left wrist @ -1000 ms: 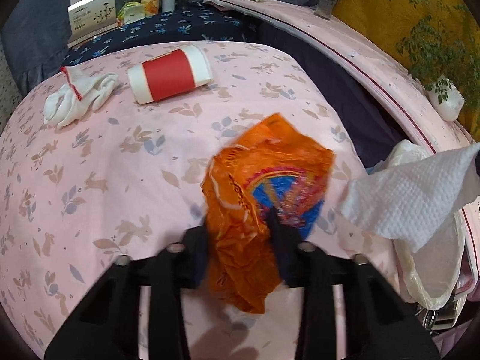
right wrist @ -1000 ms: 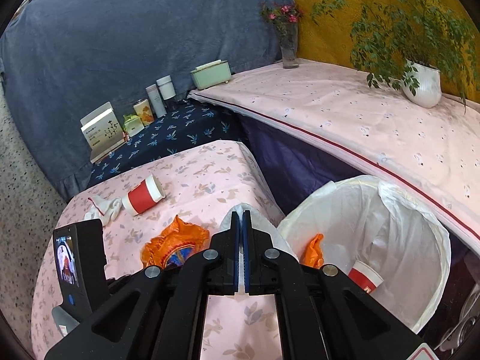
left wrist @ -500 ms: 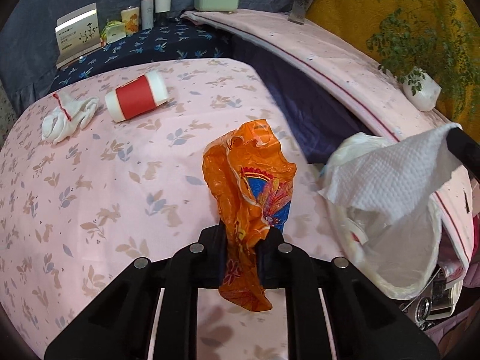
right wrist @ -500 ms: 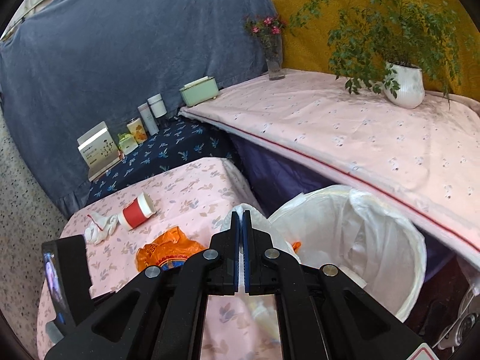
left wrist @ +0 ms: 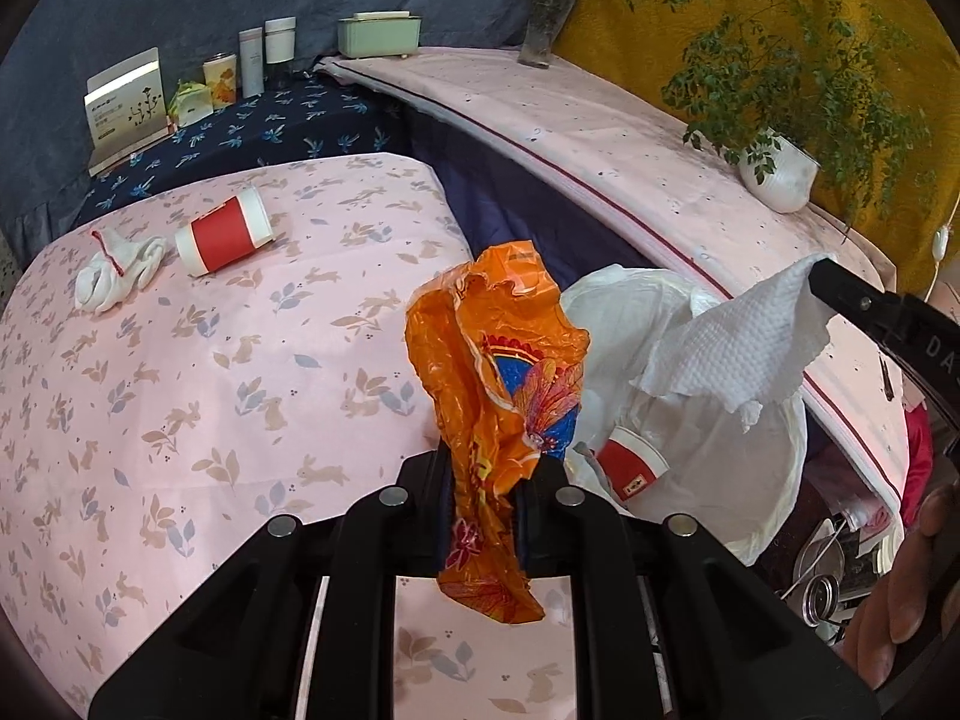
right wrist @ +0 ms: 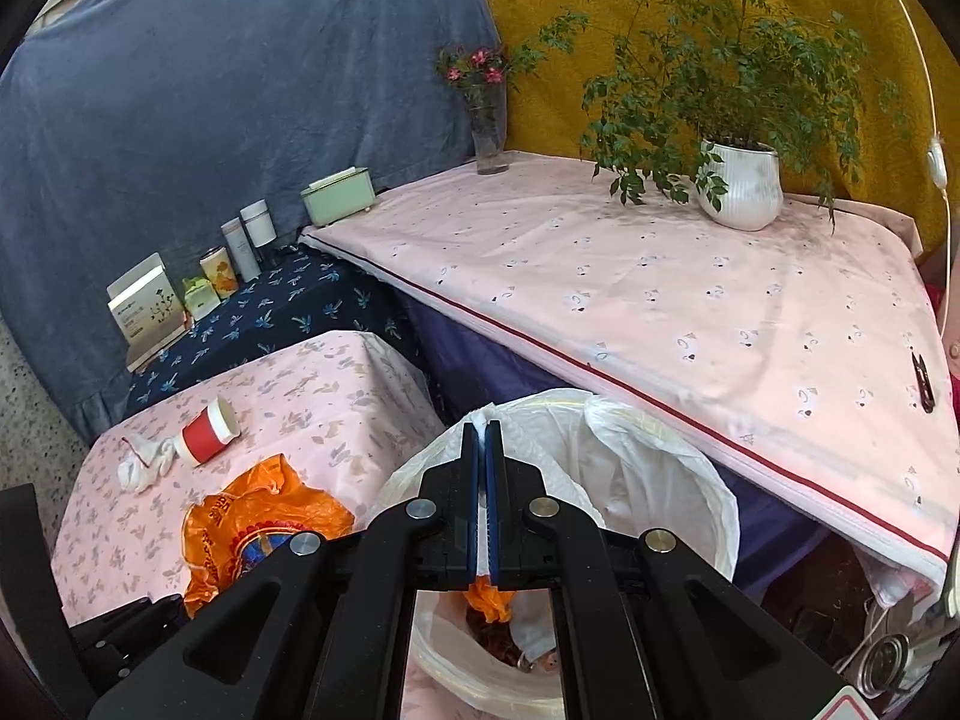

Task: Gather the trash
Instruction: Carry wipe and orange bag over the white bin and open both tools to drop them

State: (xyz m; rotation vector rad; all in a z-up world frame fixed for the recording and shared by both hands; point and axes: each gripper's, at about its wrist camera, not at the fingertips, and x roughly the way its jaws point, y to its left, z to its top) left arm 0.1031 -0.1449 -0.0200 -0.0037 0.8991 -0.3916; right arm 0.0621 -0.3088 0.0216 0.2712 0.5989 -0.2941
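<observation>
Left wrist view: table (left wrist: 180, 396) in pink rabbit-print cloth; white-lined trash bin (left wrist: 720, 468) just beside its right edge, a red cup inside. Left gripper (left wrist: 483, 474) fingers have just been closing and pinch an orange wrapper (left wrist: 498, 360), lifted off the cloth near the bin. Right gripper (right wrist: 485, 462) fingers pressed together on a white paper towel (left wrist: 750, 348) over the bin. Red cup (left wrist: 225, 231) and glove (left wrist: 114, 273) lie far left

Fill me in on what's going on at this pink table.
A person is clearing trash with two handheld grippers. The left gripper pinches a crumpled orange plastic wrapper; the right gripper holds a white paper towel over the white-lined trash bin. A red paper cup and a white glove lie on the table.
</observation>
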